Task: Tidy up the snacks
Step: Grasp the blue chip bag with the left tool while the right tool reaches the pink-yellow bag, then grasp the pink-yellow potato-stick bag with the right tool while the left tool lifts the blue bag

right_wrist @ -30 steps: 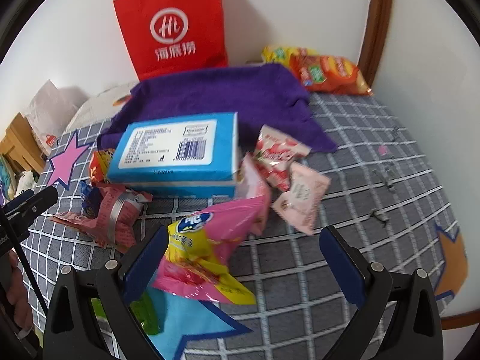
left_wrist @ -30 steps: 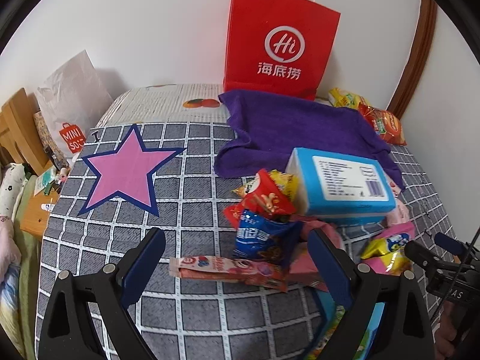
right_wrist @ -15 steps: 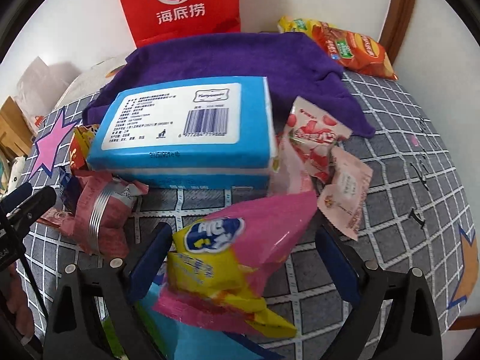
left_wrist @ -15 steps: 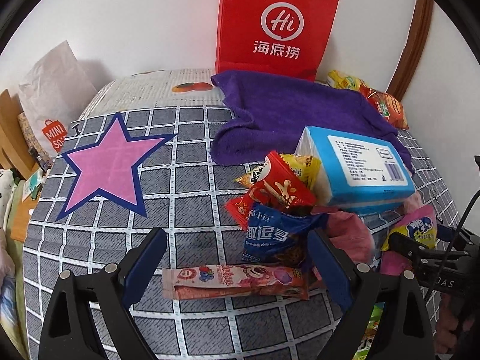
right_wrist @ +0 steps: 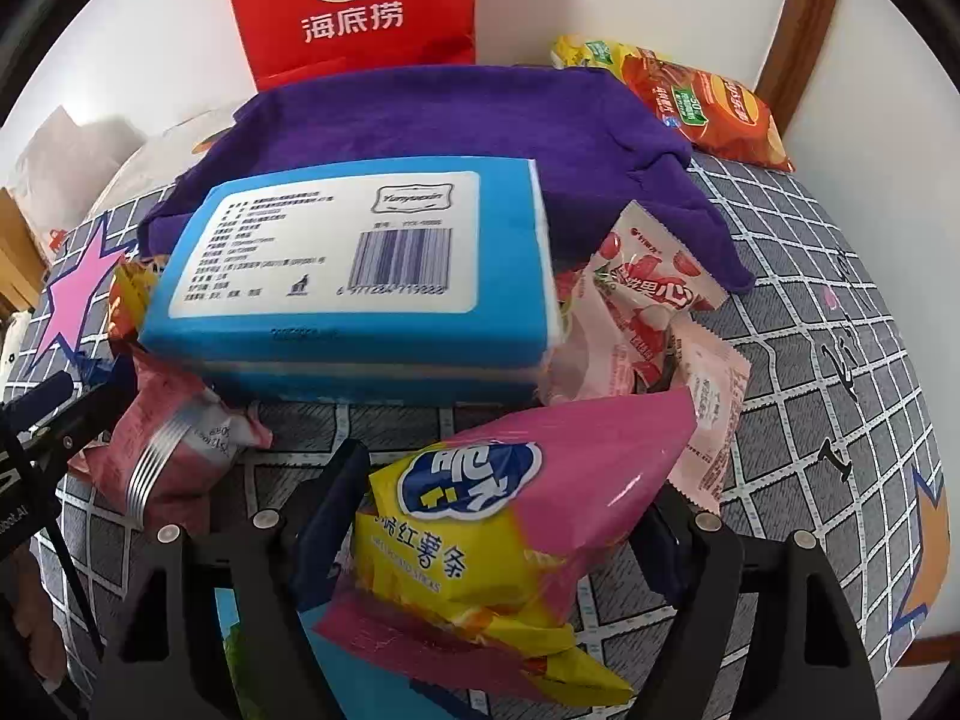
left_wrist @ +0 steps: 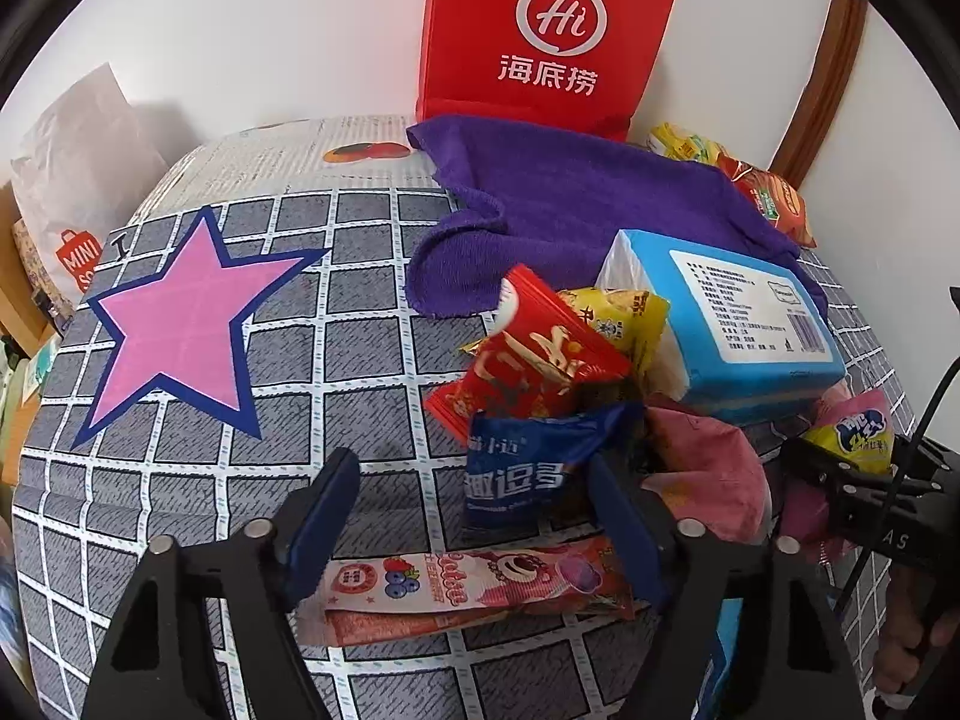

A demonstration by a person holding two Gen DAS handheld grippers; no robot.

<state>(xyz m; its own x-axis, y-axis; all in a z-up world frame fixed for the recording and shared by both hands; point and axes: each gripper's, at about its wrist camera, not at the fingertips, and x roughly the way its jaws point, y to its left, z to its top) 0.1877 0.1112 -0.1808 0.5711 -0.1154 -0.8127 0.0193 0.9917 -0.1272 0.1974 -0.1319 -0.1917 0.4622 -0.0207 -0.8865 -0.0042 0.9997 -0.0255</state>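
Both grippers had come lower and narrower since the earlier frame. Our left gripper (left_wrist: 474, 516) was closing around the blue crinkly snack packet (left_wrist: 528, 468), our right gripper (right_wrist: 498, 516) around the pink-and-yellow sweet-potato-stick bag (right_wrist: 510, 528) — neither clamped yet. We feared the slippery bags would squirt out.

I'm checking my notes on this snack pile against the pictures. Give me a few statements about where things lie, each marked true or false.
1. The red paper bag stands against the wall behind the purple towel. True.
2. The blue tissue pack lies with its barcode label facing up. True.
3. The right gripper has nothing between its fingers. False: the pink and yellow snack bag sits between them, and the jaws are closing.
4. The orange chip bag lies on the pink star. False: it lies at the far edge by the wall, beside the towel.
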